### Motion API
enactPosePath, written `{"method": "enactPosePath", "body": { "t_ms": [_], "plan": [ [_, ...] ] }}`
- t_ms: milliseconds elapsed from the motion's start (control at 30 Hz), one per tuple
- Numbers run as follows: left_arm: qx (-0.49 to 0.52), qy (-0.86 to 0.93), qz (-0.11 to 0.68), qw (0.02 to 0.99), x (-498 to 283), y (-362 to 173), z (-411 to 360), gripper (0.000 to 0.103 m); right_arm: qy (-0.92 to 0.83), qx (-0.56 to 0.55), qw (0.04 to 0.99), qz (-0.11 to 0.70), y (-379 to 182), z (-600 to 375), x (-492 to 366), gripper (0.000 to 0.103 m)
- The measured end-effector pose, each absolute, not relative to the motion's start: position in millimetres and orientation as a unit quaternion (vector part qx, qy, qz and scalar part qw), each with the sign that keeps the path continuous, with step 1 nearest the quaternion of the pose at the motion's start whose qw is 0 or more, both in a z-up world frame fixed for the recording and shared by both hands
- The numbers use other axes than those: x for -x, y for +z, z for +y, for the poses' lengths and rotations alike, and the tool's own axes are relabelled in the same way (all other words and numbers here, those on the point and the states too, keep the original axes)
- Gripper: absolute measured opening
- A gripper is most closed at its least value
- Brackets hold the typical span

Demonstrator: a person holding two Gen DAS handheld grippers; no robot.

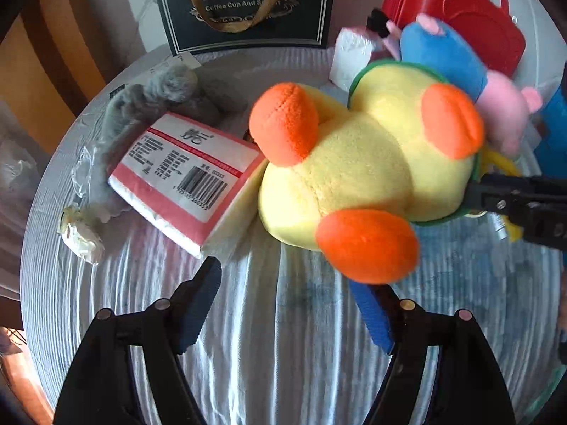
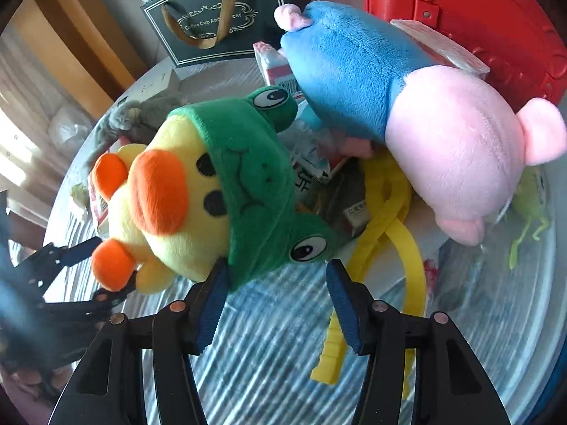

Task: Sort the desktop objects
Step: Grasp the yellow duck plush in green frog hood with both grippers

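Grippers first: the left gripper (image 1: 288,304) stands released, its blue-padded fingers (image 1: 198,304) spread wide over the striped table cover (image 1: 283,354), with an orange foot of the yellow duck plush (image 1: 354,163) just beyond its right finger. In the right wrist view, the right gripper (image 2: 276,301) is also parted, its left finger touching the edge of the green frog hood (image 2: 255,184) that the duck plush (image 2: 177,205) wears; whether it grips the fabric I cannot tell. The duck lies on its side in the middle of the round table, feet toward the left gripper and hood toward the right one.

Just left of the duck, in the left wrist view, a pink-edged tissue pack (image 1: 184,180) with a barcode lies flat, touching the plush. A crumpled wrapper (image 1: 81,233) sits near the table's left rim, and a grey furry toy (image 1: 156,95) lies beyond the pack.

Right of the duck, yellow plastic bands (image 2: 393,226) curl on the cover. Farther right rests a pink pig plush in blue (image 2: 418,106), lying over small packets (image 2: 312,152). A light green figure (image 2: 531,209) sits at the far right.

At the far edge stand a dark gift bag (image 1: 248,7) with gold handles and a red plastic case (image 1: 460,7).
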State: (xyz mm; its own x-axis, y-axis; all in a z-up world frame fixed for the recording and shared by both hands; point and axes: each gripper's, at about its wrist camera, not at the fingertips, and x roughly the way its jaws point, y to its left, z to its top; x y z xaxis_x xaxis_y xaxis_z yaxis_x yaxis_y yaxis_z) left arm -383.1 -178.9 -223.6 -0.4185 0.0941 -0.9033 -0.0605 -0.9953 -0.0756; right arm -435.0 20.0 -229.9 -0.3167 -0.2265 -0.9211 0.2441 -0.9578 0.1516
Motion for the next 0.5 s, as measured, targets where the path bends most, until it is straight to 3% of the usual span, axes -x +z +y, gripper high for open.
{"method": "enactPosePath", "body": {
  "t_ms": [133,233,367,400,500],
  "plan": [
    [0.497,0.864,-0.064,0.039,389,-202,-178,0.081,-0.807,-0.568,0.159,0.010,-232,11,434,0.056],
    [0.499,0.863,-0.075,0.032,399,-204,-165,0.081,-0.810,-0.565,0.154,0.004,-227,15,435,0.056],
    [0.499,0.865,-0.053,0.023,414,-218,-159,0.081,-0.818,-0.558,0.140,0.014,-217,18,437,0.058],
    [0.499,0.864,-0.056,0.027,415,-220,-160,0.083,-0.824,-0.547,0.144,0.008,-209,19,437,0.061],
    [0.491,0.869,-0.048,0.022,411,-223,-161,0.092,-0.843,-0.514,0.158,0.002,-188,14,443,0.101]
  ]
}}
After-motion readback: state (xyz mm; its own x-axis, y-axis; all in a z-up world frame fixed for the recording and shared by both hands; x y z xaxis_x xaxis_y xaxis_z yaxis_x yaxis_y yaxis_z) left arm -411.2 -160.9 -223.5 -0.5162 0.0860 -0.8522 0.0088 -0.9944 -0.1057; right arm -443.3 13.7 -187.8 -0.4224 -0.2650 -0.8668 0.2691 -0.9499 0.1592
